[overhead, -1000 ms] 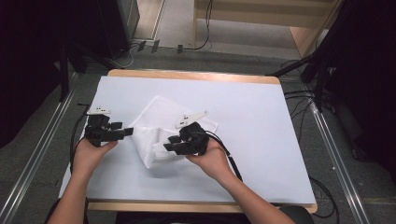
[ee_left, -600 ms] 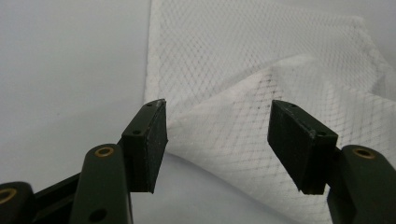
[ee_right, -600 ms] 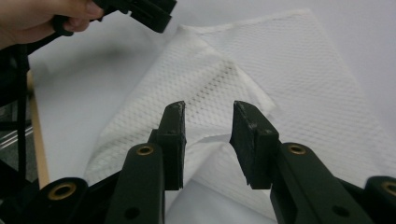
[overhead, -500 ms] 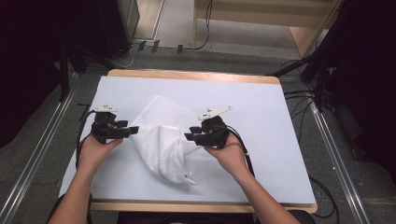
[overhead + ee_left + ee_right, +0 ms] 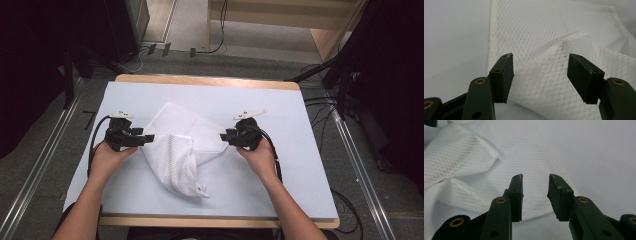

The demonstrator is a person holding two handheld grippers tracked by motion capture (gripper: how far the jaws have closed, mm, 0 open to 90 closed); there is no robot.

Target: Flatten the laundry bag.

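A white mesh bag lies crumpled on the worktop, a little left of its middle, roughly midway between the far and near edges. Its upper part spreads flat toward the far edge; a folded lobe runs down toward the near edge and ends in a small tab that rests on the bare surface. The left gripper is held at the bag's left border, pointing inward across the worktop. In the left gripper view its jaws stand wide apart, with a raised fold of the mesh bag lying between and beyond the pads; neither pad presses on the cloth, so the tool is released. The right gripper sits at the bag's right border, pointing inward toward the left gripper, with the person's right hand behind it. In the right gripper view its jaws are partly parted, with the thin right edge of the mesh bag lying flat on the surface beneath and beyond the fingertips; the gap between them shows cloth and bare worktop, and no fabric is pinched, so this tool is also released. Its jaws have just been opening slightly, with nothing clamped between them. The person's left hand holds the left gripper near the worktop's left edge. Cables trail from both tools toward the near edge.
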